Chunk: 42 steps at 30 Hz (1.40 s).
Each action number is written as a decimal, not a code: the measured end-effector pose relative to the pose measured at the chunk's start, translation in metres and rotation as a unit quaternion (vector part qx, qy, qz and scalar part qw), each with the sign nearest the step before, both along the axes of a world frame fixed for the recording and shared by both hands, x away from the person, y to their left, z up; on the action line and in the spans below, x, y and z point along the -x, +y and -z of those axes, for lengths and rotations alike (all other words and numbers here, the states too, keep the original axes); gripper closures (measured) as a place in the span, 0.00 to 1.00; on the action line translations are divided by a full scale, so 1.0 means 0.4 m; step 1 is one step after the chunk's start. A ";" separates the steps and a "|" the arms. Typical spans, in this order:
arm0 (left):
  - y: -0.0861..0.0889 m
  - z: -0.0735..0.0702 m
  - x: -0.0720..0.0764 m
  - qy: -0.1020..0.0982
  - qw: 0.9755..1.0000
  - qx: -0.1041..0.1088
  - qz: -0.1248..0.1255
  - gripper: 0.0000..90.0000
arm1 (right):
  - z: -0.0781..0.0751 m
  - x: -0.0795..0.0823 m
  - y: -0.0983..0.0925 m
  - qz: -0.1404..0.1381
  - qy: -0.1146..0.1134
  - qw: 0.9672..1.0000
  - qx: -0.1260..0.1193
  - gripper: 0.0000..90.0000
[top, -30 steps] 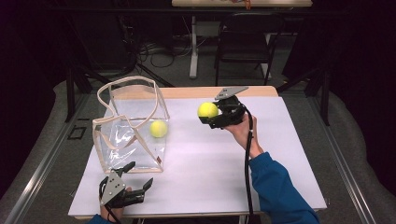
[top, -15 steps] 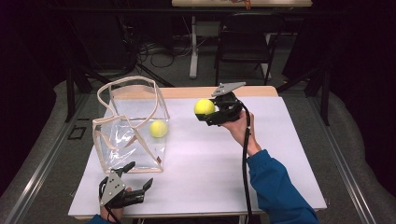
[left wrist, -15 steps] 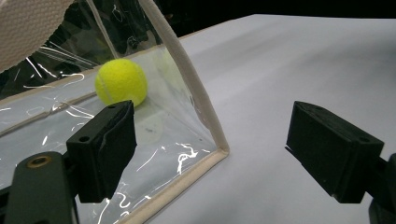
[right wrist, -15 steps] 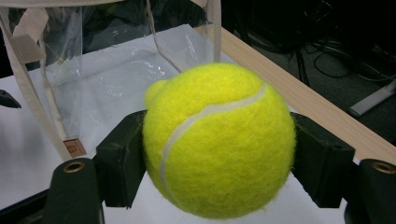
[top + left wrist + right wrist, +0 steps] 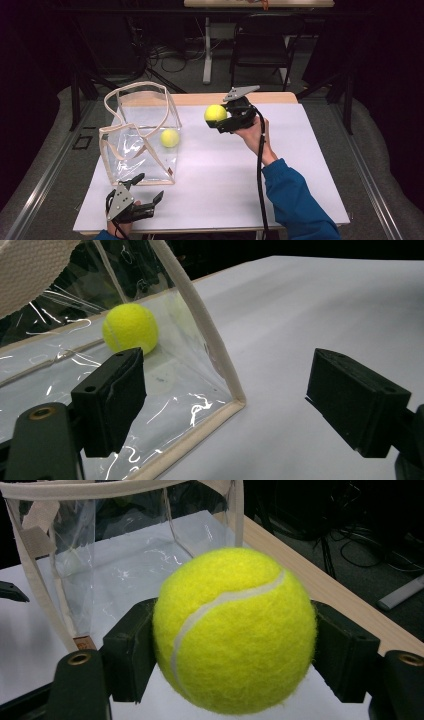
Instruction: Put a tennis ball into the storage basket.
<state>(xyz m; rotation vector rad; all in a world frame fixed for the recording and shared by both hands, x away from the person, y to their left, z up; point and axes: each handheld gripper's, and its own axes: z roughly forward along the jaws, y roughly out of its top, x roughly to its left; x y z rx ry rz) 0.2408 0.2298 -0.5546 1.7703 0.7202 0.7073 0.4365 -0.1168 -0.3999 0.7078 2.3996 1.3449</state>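
Observation:
My right gripper [image 5: 220, 119] is raised above the back of the white table [image 5: 310, 175], shut on a yellow tennis ball [image 5: 215, 114] [image 5: 235, 630]; the jaws press both sides of the ball. A clear plastic bag [image 5: 140, 135] with beige trim and handles stands open at the table's left. A second tennis ball [image 5: 169, 138] [image 5: 130, 328] lies inside the bag near its right wall. My left gripper [image 5: 148, 190] [image 5: 225, 410] rests open near the front left corner, in front of the bag's lower corner, with nothing between its jaws.
A wooden strip [image 5: 200, 98] runs along the table's far edge. Behind the table stand a black chair [image 5: 262, 45], a table leg and cables on the floor. The right half of the white table is bare.
The right gripper with its tennis ball has drifted slightly left toward the bag. The left gripper, the bag and the ball inside have not moved.

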 end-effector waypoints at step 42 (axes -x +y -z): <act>0.000 0.001 0.000 0.000 1.000 0.002 -0.002 0.18 | -0.036 -0.019 0.048 -0.018 -0.009 1.000 -0.009 0.29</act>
